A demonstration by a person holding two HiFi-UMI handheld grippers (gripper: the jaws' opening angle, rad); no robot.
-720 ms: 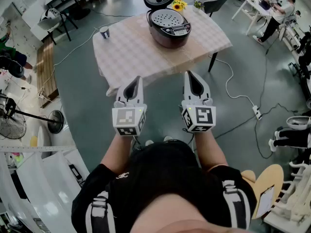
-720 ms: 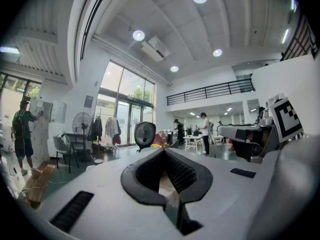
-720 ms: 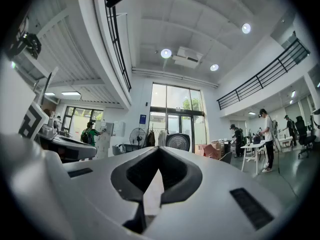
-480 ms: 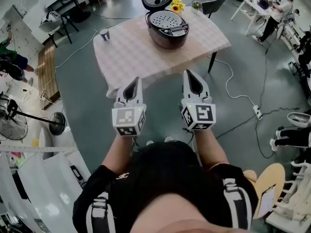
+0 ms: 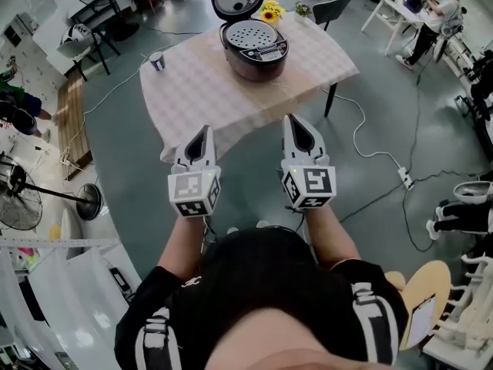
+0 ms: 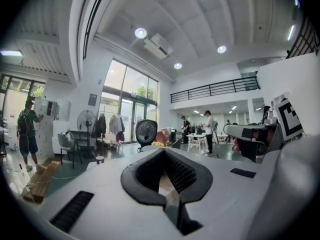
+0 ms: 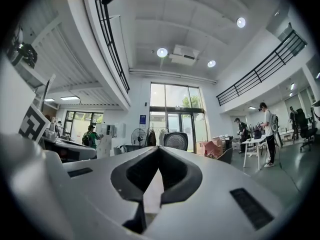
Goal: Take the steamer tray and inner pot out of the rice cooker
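Head view: the steamer tray [image 5: 254, 31] is sitting in the open rice cooker [image 5: 258, 56] on the table [image 5: 192, 91], well apart from the left gripper [image 5: 202, 132] and right gripper [image 5: 294, 122]. Approach step judged in hand.
Left gripper view: jaws are meeting, empty.
Right gripper view: likewise.
Next move is calling for nearing the table and opening the jaws.

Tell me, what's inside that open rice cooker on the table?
A round steamer tray with little holes sits in the top of the rice cooker. It covers whatever is underneath, so the inner pot can't be seen.
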